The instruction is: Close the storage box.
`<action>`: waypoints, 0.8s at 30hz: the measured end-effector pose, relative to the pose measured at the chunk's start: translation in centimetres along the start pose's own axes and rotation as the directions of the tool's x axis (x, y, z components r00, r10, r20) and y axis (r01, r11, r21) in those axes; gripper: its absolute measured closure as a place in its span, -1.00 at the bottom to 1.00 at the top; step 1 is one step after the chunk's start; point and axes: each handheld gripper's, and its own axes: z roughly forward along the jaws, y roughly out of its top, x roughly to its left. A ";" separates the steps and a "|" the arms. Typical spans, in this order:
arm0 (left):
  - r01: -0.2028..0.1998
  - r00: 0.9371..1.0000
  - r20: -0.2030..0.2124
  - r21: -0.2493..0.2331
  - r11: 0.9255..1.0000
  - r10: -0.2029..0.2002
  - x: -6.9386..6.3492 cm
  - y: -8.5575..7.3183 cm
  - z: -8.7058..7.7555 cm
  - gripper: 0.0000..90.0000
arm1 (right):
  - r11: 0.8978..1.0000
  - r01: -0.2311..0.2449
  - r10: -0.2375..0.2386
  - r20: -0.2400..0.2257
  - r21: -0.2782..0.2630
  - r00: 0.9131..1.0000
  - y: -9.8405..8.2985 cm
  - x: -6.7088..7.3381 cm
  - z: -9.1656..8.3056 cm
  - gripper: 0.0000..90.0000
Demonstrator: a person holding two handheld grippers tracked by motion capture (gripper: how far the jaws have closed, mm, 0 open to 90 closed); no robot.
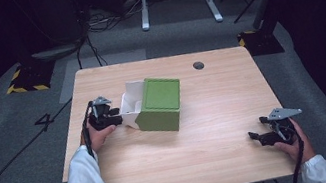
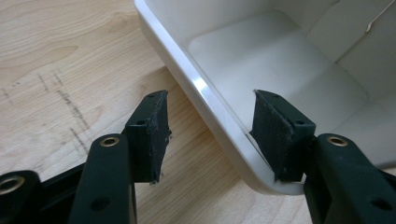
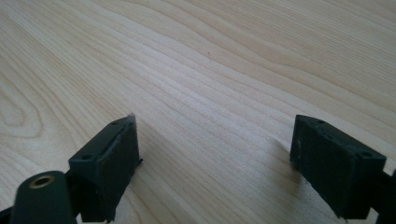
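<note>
The wooden surface [image 1: 215, 112] is bare across its right half and front, while a green box [image 1: 159, 105] with a white tray [image 1: 131, 108] pulled out of its left side sits left of centre. The left tool [image 1: 113, 116] has its jaws spread astride the tray's rim [image 2: 205, 100], one pad [image 2: 275, 133] inside, one outside. The right tool [image 1: 259, 136] rests well apart near the front right corner, jaws wide and holding nothing.

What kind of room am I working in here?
Probably a lab or recording studio: a lone wooden table on grey carpet, cables on the floor, and hazard-striped stand bases against dark surroundings.
</note>
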 end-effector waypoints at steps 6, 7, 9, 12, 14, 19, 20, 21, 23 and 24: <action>-0.019 0.999 0.030 0.012 1.000 0.019 -0.6 0.2 0.6 0.01 | 1.000 0.000 0.000 0.000 0.000 1.000 0.0 0.0 0.0 -0.66; -0.023 0.999 0.044 0.017 1.000 0.022 -0.9 0.3 0.9 0.01 | 1.000 0.000 0.000 0.000 0.000 1.000 0.0 0.0 0.0 -0.66; -0.028 0.998 0.052 0.021 0.999 0.027 -1.1 0.3 1.2 -0.03 | 1.000 0.000 0.000 0.000 0.000 1.000 0.0 0.0 0.0 -0.66; -0.024 0.998 0.059 0.025 0.999 0.023 -1.4 0.5 1.6 -0.07 | 1.000 0.000 0.000 0.000 0.000 1.000 0.0 0.0 0.0 -0.66; -0.027 0.998 0.057 0.024 0.999 0.026 -1.6 0.6 1.7 -0.08 | 1.000 -0.001 0.001 0.000 0.000 1.000 0.0 0.0 0.0 -0.66; -0.034 0.998 0.052 0.020 0.999 0.032 -1.9 0.9 2.0 -0.07 | 1.000 -0.002 0.002 -0.003 0.000 1.000 0.0 0.0 0.0 -0.66; -0.035 0.998 0.053 0.023 0.999 0.034 -2.0 1.0 2.0 -0.06 | 1.000 -0.002 0.002 -0.003 0.000 1.000 0.0 0.0 0.0 -0.66; -0.037 0.998 0.049 0.020 0.999 0.036 -2.1 1.1 2.1 -0.05 | 1.000 -0.002 0.002 -0.003 0.000 1.000 0.0 0.0 0.0 -0.66; -0.039 0.998 0.045 0.019 0.999 0.038 -2.2 1.2 2.1 0.00 | 1.000 -0.003 0.003 -0.003 0.001 1.000 0.0 0.0 0.0 -0.66; -0.037 0.998 0.044 0.012 0.999 0.036 -2.3 1.3 2.2 0.04 | 1.000 -0.003 0.003 -0.003 0.001 1.000 0.0 0.0 0.0 -0.66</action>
